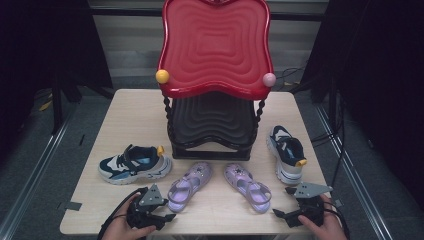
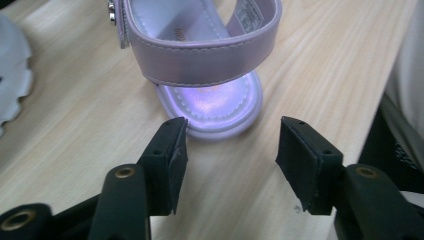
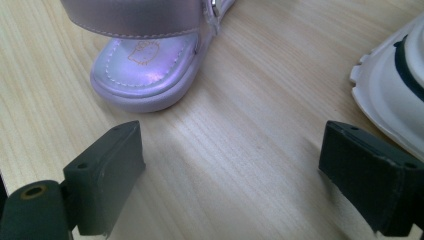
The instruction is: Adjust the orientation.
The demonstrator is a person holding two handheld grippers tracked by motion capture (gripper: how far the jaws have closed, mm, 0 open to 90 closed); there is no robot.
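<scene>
Pale wooden surface [image 1: 125, 107] carries the left sandal [image 1: 189, 186] heel-first toward you at lower centre, so your left tool [image 2: 231, 152], pads apart, lines up on its heel, while your right tool [image 3: 230, 172] waits wide apart.

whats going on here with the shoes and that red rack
A person holds a gripper in each hand at the near edge of the table. The left gripper faces the heel of the left purple sandal, jaws open with nothing between them. The right gripper is open beside the other purple sandal. Two sneakers flank the red rack.
</scene>
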